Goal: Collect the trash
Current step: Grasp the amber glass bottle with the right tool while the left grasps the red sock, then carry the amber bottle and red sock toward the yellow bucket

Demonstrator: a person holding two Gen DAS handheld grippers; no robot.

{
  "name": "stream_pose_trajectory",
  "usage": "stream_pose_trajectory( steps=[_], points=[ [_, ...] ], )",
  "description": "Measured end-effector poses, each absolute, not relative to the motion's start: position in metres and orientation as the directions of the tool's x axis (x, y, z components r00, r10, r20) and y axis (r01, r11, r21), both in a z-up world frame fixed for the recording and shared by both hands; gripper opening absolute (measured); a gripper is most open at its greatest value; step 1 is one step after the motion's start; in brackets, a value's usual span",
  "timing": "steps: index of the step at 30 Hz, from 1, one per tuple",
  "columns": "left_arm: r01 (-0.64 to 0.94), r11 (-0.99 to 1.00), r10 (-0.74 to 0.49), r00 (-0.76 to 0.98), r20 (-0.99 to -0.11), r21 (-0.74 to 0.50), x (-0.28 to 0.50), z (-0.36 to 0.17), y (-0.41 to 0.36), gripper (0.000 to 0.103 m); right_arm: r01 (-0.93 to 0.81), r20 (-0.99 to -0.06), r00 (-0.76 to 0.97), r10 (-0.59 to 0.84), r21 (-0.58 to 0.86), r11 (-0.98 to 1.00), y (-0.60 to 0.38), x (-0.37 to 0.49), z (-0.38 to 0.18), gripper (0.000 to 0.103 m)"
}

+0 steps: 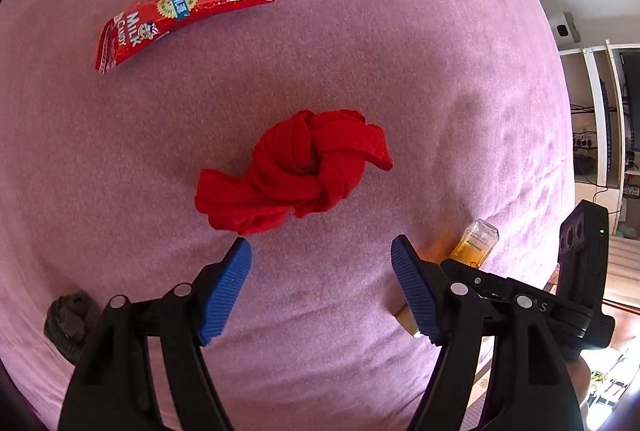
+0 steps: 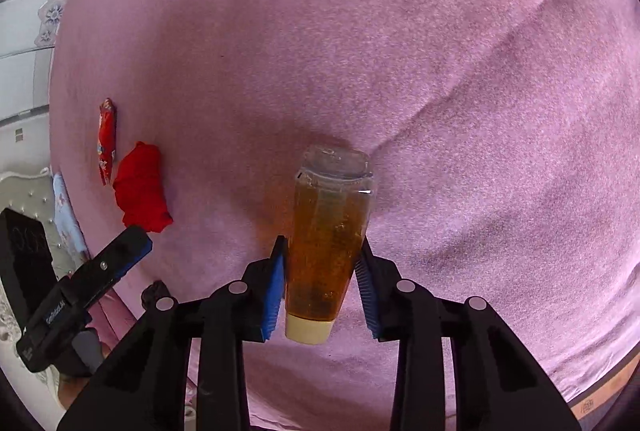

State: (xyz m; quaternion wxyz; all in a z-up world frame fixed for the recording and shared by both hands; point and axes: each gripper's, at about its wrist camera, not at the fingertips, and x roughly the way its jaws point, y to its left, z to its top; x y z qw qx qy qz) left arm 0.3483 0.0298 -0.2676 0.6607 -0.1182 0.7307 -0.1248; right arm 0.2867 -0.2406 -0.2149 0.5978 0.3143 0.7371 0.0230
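Right gripper (image 2: 322, 251), blue pads closed on a clear plastic bottle of amber liquid (image 2: 326, 231) lying on the pink bedspread (image 2: 440, 71); left gripper (image 1: 320, 251) wide, empty, just before a knotted red cloth (image 1: 296, 171).

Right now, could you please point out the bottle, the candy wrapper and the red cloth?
bottle (image 2: 326, 231), right wrist view, amber middle of its body.
candy wrapper (image 1: 180, 13), left wrist view, centre of its printed face.
red cloth (image 1: 296, 171), left wrist view, on the knot.

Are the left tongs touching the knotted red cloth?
Apart. In the left wrist view, pink blanket shows between the open left tongs and the knotted red cloth.
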Motion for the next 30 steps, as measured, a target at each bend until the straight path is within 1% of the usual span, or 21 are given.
stream_pose_trajectory(
  steps=[2, 4, 7, 12, 14, 17, 20, 22, 24, 26, 30],
  points=[
    [0.028, 0.949, -0.310, -0.107, -0.945, -0.315, 0.358, -0.272, 0.027, 0.073, 0.365, -0.856, -0.084, 0.510, 0.450, 0.815, -0.230, 0.291, -0.211, 0.032],
    [0.051, 0.951, -0.299, -0.115, -0.947, -0.306, 0.365, -0.278, 0.026, 0.073, 0.331, -0.847, -0.087, 0.524, 0.472, 0.817, -0.224, 0.296, -0.211, 0.032],
    [0.079, 0.954, -0.277, -0.129, -0.952, -0.288, 0.375, -0.287, 0.022, 0.072, 0.332, -0.819, -0.091, 0.566, 0.511, 0.793, -0.223, 0.298, -0.217, 0.032],
    [0.090, 0.960, -0.250, -0.145, -0.957, -0.264, 0.386, -0.298, 0.016, 0.071, 0.327, -0.807, -0.101, 0.582, 0.526, 0.785, -0.217, 0.298, -0.222, 0.032],
    [0.082, 0.965, -0.236, -0.150, -0.960, -0.250, 0.387, -0.300, 0.015, 0.068, 0.322, -0.805, -0.109, 0.583, 0.526, 0.787, -0.209, 0.303, -0.223, 0.032],
    [0.079, 0.973, -0.204, -0.147, -0.968, -0.217, 0.392, -0.298, 0.014, 0.053, 0.323, -0.801, -0.115, 0.587, 0.529, 0.785, -0.206, 0.306, -0.222, 0.032],
    [0.060, 0.972, -0.218, -0.137, -0.966, -0.228, 0.392, -0.293, 0.021, 0.043, 0.329, -0.796, -0.120, 0.594, 0.532, 0.780, -0.207, 0.306, -0.223, 0.032],
    [0.046, 0.973, -0.220, -0.129, -0.967, -0.227, 0.387, -0.288, 0.022, 0.035, 0.331, -0.794, -0.124, 0.596, 0.533, 0.779, -0.206, 0.305, -0.224, 0.032],
    [0.029, 0.971, -0.234, -0.118, -0.965, -0.239, 0.385, -0.283, 0.025, 0.031, 0.326, -0.793, -0.128, 0.596, 0.533, 0.780, -0.202, 0.303, -0.223, 0.032],
    [0.005, 0.964, -0.265, -0.108, -0.958, -0.268, 0.379, -0.278, 0.027, 0.030, 0.312, -0.795, -0.132, 0.593, 0.534, 0.786, -0.199, 0.302, -0.221, 0.032],
    [-0.085, 0.923, -0.383, -0.105, -0.918, -0.375, 0.358, -0.270, 0.035, 0.030, 0.278, -0.792, -0.137, 0.596, 0.546, 0.790, -0.198, 0.294, -0.212, 0.031]
  ],
)
